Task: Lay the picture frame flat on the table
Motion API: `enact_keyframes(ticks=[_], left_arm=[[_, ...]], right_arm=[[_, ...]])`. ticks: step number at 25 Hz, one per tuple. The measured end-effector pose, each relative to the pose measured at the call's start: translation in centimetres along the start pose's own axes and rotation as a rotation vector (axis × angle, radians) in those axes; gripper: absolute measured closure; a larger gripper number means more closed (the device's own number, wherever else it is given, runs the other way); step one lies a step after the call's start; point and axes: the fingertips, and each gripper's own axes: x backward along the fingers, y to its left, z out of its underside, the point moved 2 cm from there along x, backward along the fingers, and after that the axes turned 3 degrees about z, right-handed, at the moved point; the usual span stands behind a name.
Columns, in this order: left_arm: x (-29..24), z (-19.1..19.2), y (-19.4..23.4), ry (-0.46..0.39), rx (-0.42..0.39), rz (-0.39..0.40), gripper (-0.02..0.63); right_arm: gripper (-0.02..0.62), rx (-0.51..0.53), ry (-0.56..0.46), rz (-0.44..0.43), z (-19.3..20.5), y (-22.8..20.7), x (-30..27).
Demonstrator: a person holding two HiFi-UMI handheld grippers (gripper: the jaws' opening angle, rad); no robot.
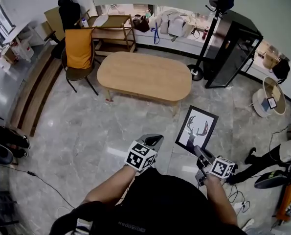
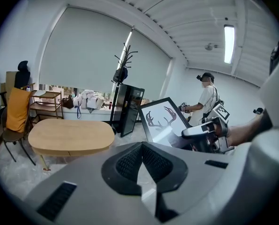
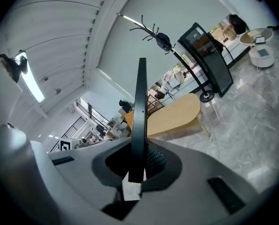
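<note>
The right gripper (image 1: 200,153) is clamped on the lower edge of the black-framed picture of a dark antlered deer head on white (image 1: 197,129). The frame is in the air above the grey marble floor (image 1: 86,131), near the light wooden oval surface (image 1: 145,75) but not over it. In the right gripper view the frame stands edge-on between the pads. The left gripper (image 1: 152,140), beside it, has its jaws pressed together with nothing between them.
</note>
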Motion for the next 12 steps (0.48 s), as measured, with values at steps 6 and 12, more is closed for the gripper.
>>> enact_keyframes(ticks=[6,12], left_arm=[[2.3,0.2,8.3,0.025,0.039,-0.086,0.606],[4.6,0.3,13.3,0.011,0.100,-0.140,0.606]], right_arm=[[0.572,-0.010,0.046,-0.032,-1.9,1.9,-8.5],[0.572,0.028,0.107,-0.074,-3.3,3.8,-14.8]])
